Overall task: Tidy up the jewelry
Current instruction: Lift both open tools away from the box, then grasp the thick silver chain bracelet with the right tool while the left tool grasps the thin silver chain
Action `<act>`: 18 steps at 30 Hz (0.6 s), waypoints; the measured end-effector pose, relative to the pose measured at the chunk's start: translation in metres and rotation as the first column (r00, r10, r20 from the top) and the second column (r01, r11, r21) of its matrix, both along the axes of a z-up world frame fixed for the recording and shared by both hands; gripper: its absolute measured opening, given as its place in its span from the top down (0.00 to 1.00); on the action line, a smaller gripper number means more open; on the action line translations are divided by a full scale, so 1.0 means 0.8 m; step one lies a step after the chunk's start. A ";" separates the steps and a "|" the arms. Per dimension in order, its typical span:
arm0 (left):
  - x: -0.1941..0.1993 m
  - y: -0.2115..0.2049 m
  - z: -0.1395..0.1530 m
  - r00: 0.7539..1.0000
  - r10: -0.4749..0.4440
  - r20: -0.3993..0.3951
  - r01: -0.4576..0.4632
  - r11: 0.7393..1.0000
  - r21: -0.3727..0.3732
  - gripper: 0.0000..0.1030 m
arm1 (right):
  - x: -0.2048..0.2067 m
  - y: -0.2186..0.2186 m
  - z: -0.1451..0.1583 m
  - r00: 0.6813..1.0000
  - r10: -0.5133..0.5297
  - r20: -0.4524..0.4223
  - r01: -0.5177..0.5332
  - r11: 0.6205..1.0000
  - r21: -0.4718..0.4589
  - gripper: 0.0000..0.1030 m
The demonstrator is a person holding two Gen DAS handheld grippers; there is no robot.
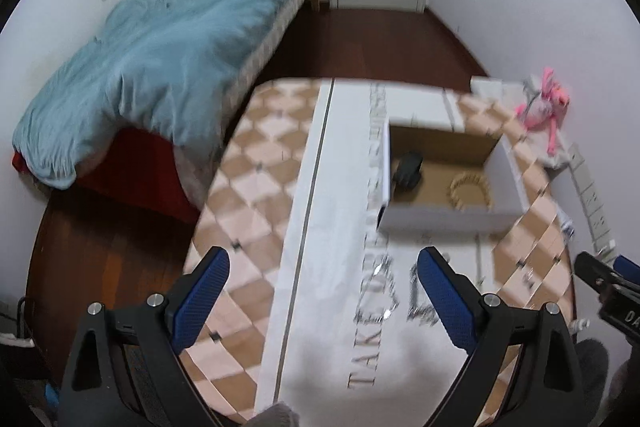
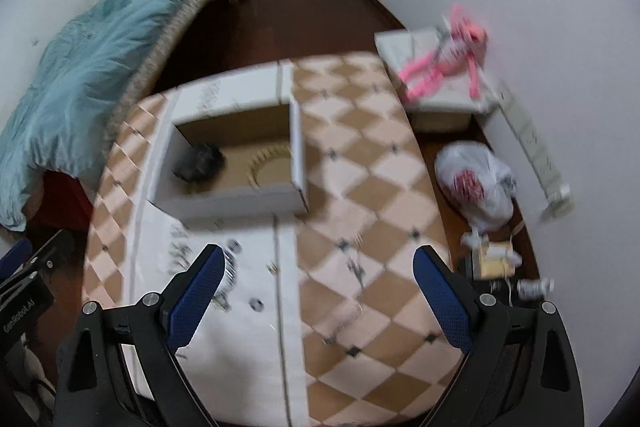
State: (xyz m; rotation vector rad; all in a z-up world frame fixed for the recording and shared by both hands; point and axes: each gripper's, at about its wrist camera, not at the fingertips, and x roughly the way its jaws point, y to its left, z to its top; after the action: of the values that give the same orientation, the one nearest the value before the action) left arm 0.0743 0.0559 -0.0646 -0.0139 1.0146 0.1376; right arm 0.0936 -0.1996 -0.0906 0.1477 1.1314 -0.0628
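Note:
An open white cardboard box (image 1: 440, 217) (image 2: 236, 203) stands on a checkered table. Inside lie a gold beaded bracelet (image 1: 470, 191) (image 2: 268, 163) and a dark object (image 1: 408, 171) (image 2: 200, 161). Several small jewelry pieces (image 2: 256, 303) lie blurred on the white paper in front of the box; silvery ones (image 1: 420, 291) show in the left wrist view. My left gripper (image 1: 324, 263) is open and empty above the paper, short of the box. My right gripper (image 2: 316, 259) is open and empty above the table, in front of the box.
The white printed paper (image 1: 332, 227) covers the table's middle over a checkered cloth (image 2: 380, 187). A bed with a blue blanket (image 1: 160, 55) is at left. A pink plush toy (image 2: 452, 55) on a grey box and a plastic bag (image 2: 476, 183) are at right by the wall.

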 end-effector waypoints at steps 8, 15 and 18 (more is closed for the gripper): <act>-0.004 0.011 -0.097 0.989 0.048 -0.143 -0.035 0.995 0.096 0.07 | 0.009 0.036 -0.088 0.987 0.120 -0.109 -0.104 0.984 0.142 0.25; -0.005 0.043 -0.120 0.979 0.135 -0.156 -0.111 0.981 0.158 0.07 | 0.046 0.113 -0.131 0.968 0.219 -0.121 -0.204 0.971 0.123 0.43; -0.004 0.052 -0.125 0.975 0.150 -0.166 -0.123 0.980 0.159 0.07 | 0.052 0.135 -0.146 0.965 0.238 -0.113 -0.234 0.971 0.050 0.49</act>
State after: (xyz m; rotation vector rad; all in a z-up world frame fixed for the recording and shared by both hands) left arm 0.0709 0.0971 -0.1645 0.0646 1.1794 0.3448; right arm 0.1353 -0.0914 -0.2071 0.0405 1.2622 0.1632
